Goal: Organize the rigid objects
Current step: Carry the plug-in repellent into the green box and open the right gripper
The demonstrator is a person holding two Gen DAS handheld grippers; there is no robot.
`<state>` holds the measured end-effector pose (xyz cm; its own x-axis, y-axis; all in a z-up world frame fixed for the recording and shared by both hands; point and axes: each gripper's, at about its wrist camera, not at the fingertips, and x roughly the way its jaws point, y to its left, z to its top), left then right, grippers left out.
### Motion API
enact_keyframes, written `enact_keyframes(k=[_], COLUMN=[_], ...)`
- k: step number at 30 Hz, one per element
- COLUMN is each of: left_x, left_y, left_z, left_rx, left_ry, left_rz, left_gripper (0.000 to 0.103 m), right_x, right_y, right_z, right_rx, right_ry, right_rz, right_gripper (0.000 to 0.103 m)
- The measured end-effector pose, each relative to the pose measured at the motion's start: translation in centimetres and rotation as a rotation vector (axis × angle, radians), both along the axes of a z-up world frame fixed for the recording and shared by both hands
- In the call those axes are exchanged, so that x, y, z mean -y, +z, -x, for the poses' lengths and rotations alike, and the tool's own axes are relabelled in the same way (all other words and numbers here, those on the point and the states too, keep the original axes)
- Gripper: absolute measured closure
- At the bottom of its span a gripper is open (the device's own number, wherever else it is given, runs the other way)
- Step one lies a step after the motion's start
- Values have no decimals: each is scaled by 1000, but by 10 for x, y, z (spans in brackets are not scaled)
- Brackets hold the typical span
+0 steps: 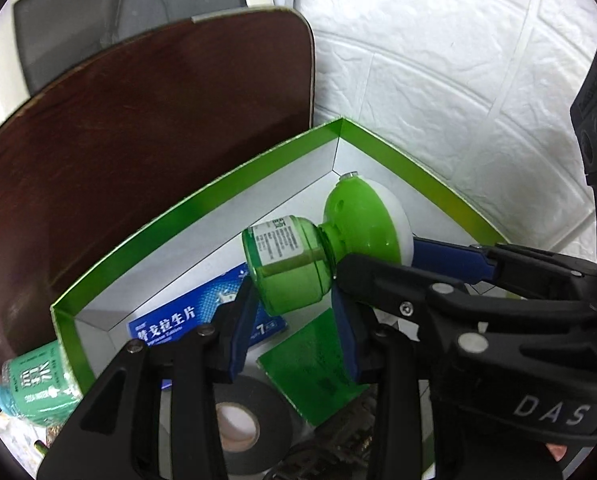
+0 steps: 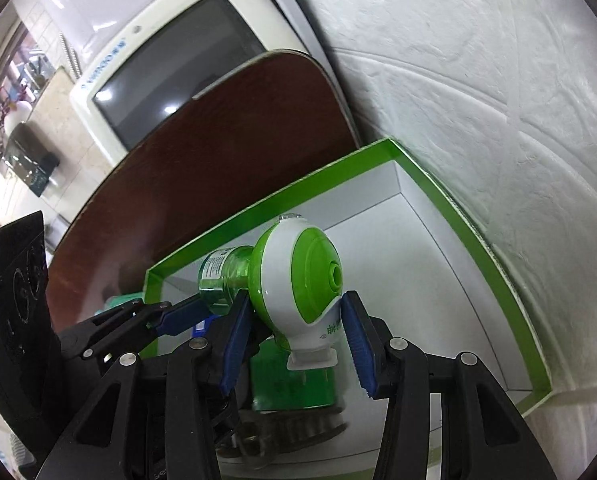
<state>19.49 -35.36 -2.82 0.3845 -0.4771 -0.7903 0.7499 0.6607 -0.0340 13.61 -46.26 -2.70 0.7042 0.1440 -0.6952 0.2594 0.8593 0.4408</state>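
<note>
Mosquito repeller held above green box, long axis crosswise. Left gripper clamped bottle end, right gripper clamped dome head; bottle pointed toward left gripper.

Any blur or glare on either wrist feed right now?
Left wrist view: sharp; fisheye bends the green-rimmed box. Right wrist view: soft smear around the edges, window glare on the monitor; the green device stays crisp.
</note>
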Motion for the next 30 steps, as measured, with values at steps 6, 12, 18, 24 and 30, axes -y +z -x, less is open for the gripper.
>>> enact_keyframes(k=[6, 12, 18, 24, 30], left_x=[12, 12, -7, -32, -77], left_y=[-16, -21, -14, 9, 43], left_z=[-13, -17, -14, -6, 9], left_rx=[-85, -123, -132, -81, 30], left_ry=[10, 20, 52, 72, 115], left_rz=[-51, -64, -29, 14, 75], left_gripper=[68, 59, 51, 49, 46], right_x=[8, 15, 10, 6, -11], right_y=[-20, -30, -26, -18, 5], right_z=[-13, -18, -14, -6, 12], right_rx=[-54, -74, -69, -60, -4], right_ry=[-2, -22, -32, -69, -83], right_rz=[-10, -26, 1, 18, 28], right_gripper=[54, 54, 54, 54, 55])
